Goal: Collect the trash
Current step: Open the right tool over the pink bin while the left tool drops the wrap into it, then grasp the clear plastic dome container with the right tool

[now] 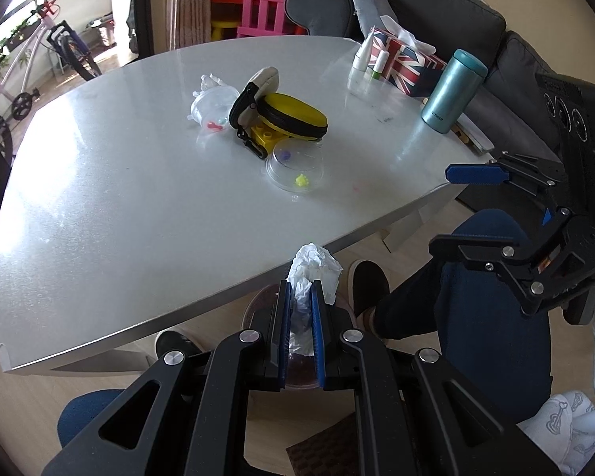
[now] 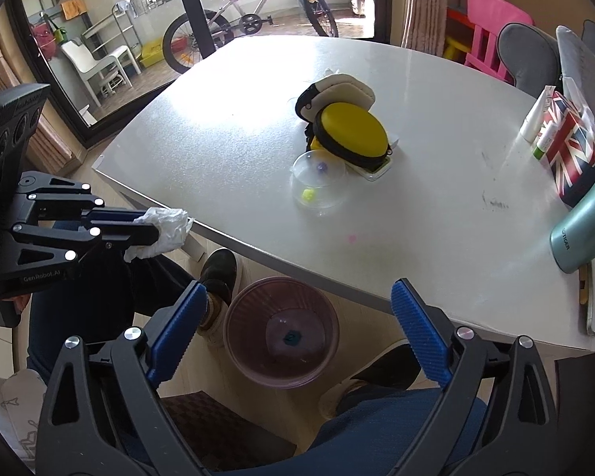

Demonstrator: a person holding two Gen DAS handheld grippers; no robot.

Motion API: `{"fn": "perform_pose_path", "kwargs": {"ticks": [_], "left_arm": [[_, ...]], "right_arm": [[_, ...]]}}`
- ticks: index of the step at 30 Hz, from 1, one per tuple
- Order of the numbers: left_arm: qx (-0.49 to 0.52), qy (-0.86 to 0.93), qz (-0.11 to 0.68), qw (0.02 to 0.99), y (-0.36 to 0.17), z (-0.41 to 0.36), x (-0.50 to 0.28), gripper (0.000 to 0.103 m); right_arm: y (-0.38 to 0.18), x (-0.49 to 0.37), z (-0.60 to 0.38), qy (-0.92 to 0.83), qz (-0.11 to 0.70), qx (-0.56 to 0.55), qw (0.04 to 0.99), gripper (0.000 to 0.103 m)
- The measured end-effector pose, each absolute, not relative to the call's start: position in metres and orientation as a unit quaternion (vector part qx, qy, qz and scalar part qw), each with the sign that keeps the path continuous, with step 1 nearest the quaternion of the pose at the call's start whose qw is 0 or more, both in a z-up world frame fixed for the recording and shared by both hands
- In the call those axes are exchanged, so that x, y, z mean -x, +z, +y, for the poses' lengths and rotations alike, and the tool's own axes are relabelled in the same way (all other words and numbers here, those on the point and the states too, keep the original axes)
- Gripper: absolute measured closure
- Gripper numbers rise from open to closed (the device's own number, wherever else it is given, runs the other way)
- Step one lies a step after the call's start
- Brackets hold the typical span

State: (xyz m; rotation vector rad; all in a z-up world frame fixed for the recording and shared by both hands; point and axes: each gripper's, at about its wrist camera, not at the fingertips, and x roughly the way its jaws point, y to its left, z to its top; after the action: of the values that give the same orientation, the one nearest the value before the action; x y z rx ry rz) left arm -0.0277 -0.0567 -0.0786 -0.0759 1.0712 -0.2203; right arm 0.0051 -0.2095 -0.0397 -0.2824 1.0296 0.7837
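My left gripper is shut on a crumpled white tissue, held off the table's near edge above a round purple waste bin on the floor. In the right wrist view the same gripper holds the tissue left of the table. My right gripper is open and empty, right above the bin; it also shows in the left wrist view. On the table lie a clear plastic lid and a clear cup stuffed with tissue.
The white table also holds a yellow zip case, a beige pouch, a Union Jack tissue box, small bottles and a teal flask. My legs and shoes flank the bin. A grey sofa stands behind.
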Motion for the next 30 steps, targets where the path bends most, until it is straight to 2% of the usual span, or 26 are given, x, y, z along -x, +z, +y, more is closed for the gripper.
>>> {"fn": "perform_pose_path", "kwargs": {"ticks": [9,10,11,12,13,30], "left_arm": [[0.030,-0.135,0.518,0.844,-0.083,-0.074,0.028,0.087],[0.028,-0.134,0.519,0.843,-0.083,-0.075,0.028,0.075],[0.029,-0.135,0.519,0.844,-0.084,-0.075,0.028,0.049],[0.033,-0.137,0.517,0.844,-0.083,-0.075,0.028,0.033],[0.043,-0.141,0.510,0.847,-0.081,-0.074,0.029,0.008],[0.050,-0.100,0.498,0.860,-0.072,-0.058,0.022,0.007]], "right_arm": [[-0.028,-0.018,-0.228,0.338,0.464,0.113,0.811,0.010],[-0.027,-0.018,-0.230,0.336,0.463,0.111,0.813,0.010],[-0.026,-0.019,-0.232,0.333,0.462,0.109,0.815,0.010],[-0.025,-0.020,-0.234,0.331,0.460,0.106,0.817,0.010],[-0.024,-0.021,-0.235,0.329,0.459,0.105,0.818,0.010],[-0.023,-0.021,-0.238,0.325,0.457,0.102,0.822,0.006]]}}
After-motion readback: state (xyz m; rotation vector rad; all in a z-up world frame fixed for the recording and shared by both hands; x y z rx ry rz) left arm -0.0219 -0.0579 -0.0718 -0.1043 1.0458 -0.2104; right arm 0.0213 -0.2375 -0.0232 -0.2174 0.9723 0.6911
